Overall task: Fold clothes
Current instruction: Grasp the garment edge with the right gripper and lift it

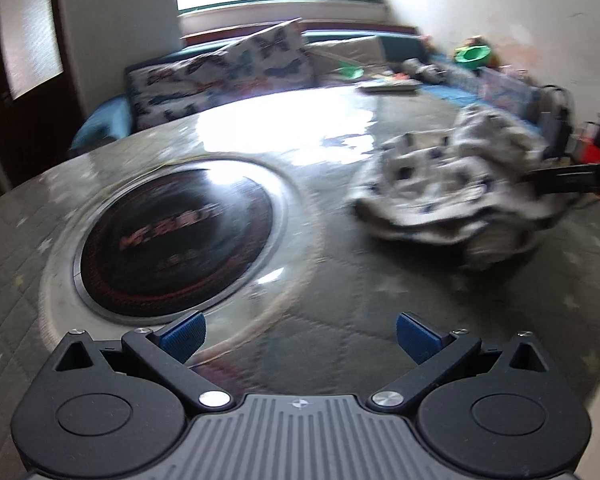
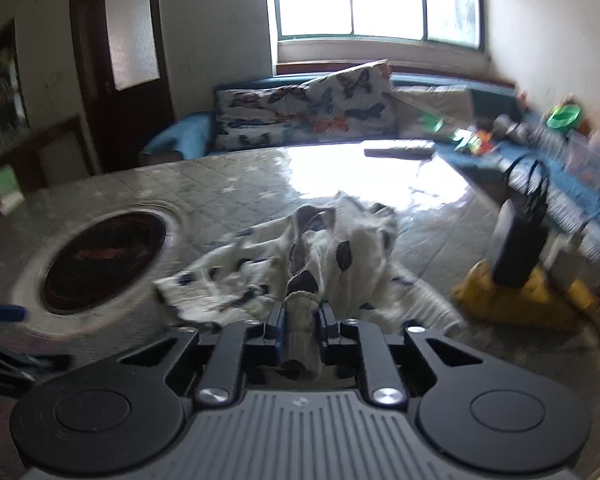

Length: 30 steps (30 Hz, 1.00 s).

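Observation:
A crumpled white garment with dark spots (image 1: 452,192) lies bunched on the round table, to the right of the black cooktop. My left gripper (image 1: 300,338) hovers open over the table's near side, its blue pads (image 1: 184,334) wide apart with nothing between them. In the right wrist view my right gripper (image 2: 300,320) is shut on a fold of the same garment (image 2: 300,264), which trails away from the jaws onto the table. The right gripper's dark body (image 1: 572,178) enters the left wrist view at the right edge, beside the cloth. Both views are motion-blurred.
A round black cooktop (image 1: 176,236) is set into the grey star-patterned table cover (image 1: 340,320). A blue sofa with butterfly cushions (image 2: 300,112) curves behind the table. A dark bag (image 2: 520,232) stands on something yellow (image 2: 512,300) at the right. A flat object (image 2: 400,150) lies at the far edge.

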Each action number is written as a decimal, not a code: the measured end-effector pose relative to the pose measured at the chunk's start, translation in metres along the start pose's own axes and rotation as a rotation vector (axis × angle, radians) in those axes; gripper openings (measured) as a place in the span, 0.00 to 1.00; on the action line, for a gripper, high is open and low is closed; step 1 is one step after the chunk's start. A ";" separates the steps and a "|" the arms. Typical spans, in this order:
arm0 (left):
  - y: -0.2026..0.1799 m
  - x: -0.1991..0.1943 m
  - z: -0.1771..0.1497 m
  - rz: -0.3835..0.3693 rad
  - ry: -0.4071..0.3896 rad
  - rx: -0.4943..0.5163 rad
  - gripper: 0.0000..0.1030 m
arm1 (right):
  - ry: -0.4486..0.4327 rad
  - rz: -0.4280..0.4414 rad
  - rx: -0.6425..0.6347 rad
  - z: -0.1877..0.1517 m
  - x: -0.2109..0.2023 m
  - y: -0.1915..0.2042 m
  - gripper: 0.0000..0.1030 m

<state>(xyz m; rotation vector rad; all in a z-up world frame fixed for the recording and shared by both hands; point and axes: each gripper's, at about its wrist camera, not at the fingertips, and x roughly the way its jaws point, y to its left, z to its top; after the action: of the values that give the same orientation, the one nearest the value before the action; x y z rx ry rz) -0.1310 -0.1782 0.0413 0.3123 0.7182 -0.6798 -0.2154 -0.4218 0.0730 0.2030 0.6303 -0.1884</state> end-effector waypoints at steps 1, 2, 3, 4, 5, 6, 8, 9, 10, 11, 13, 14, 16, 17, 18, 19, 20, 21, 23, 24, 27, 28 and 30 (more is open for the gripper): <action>-0.004 -0.002 0.000 -0.021 -0.010 0.013 1.00 | 0.011 0.039 0.017 0.000 0.000 0.000 0.14; -0.008 -0.004 0.000 -0.042 -0.020 0.027 1.00 | 0.022 0.078 0.034 0.001 -0.001 0.001 0.13; -0.011 -0.006 0.000 -0.063 -0.030 0.040 1.00 | 0.034 0.118 0.052 0.001 -0.001 0.001 0.12; -0.016 -0.009 -0.001 -0.084 -0.039 0.057 1.00 | 0.042 0.147 0.067 0.002 -0.001 0.001 0.12; -0.022 -0.012 0.000 -0.103 -0.053 0.079 1.00 | 0.052 0.188 0.081 0.002 -0.001 0.002 0.12; -0.026 -0.014 -0.001 -0.116 -0.068 0.099 1.00 | 0.063 0.231 0.095 0.002 -0.001 0.003 0.12; -0.030 -0.018 -0.001 -0.131 -0.101 0.120 1.00 | 0.084 0.308 0.110 0.002 0.000 0.008 0.12; -0.031 -0.021 -0.001 -0.139 -0.118 0.131 1.00 | 0.092 0.337 0.113 0.001 0.000 0.010 0.12; -0.033 -0.023 -0.001 -0.146 -0.134 0.141 1.00 | 0.104 0.375 0.114 0.000 0.001 0.014 0.12; -0.035 -0.025 -0.001 -0.153 -0.151 0.152 1.00 | 0.112 0.403 0.114 0.000 0.000 0.017 0.12; -0.038 -0.030 -0.001 -0.168 -0.185 0.173 1.00 | 0.126 0.453 0.114 0.000 0.000 0.023 0.11; -0.040 -0.032 -0.001 -0.175 -0.201 0.184 1.00 | 0.130 0.471 0.114 0.000 -0.001 0.026 0.11; -0.042 -0.036 -0.001 -0.196 -0.234 0.202 0.99 | 0.136 0.511 0.109 0.000 -0.003 0.031 0.11; -0.043 -0.036 -0.003 -0.209 -0.242 0.206 0.97 | 0.139 0.527 0.104 0.000 -0.004 0.034 0.11; -0.045 -0.035 -0.005 -0.221 -0.249 0.210 0.94 | 0.141 0.542 0.098 0.000 -0.005 0.036 0.11; -0.044 -0.035 -0.006 -0.226 -0.246 0.208 0.87 | 0.146 0.559 0.094 0.001 -0.006 0.040 0.11; -0.043 -0.034 -0.007 -0.231 -0.243 0.207 0.80 | 0.150 0.576 0.089 0.001 -0.007 0.043 0.11; -0.042 -0.033 -0.007 -0.236 -0.240 0.206 0.76 | 0.154 0.588 0.084 0.000 -0.008 0.046 0.11; -0.040 -0.031 -0.008 -0.251 -0.226 0.199 0.50 | 0.159 0.609 0.076 0.000 -0.009 0.050 0.11; -0.039 -0.030 -0.008 -0.259 -0.218 0.195 0.43 | 0.160 0.620 0.073 0.000 -0.009 0.053 0.11; -0.032 -0.029 -0.012 -0.262 -0.211 0.184 0.24 | 0.158 0.640 0.058 -0.001 -0.011 0.058 0.11; -0.029 -0.029 -0.012 -0.259 -0.212 0.180 0.19 | 0.157 0.643 0.049 -0.002 -0.012 0.061 0.12; -0.020 -0.032 -0.011 -0.247 -0.224 0.158 0.15 | 0.150 0.644 0.043 -0.001 -0.014 0.060 0.17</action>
<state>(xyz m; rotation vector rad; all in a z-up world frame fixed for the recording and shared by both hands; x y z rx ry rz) -0.1671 -0.1730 0.0552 0.2888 0.4939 -0.9922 -0.2131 -0.3620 0.0887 0.4524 0.6799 0.4376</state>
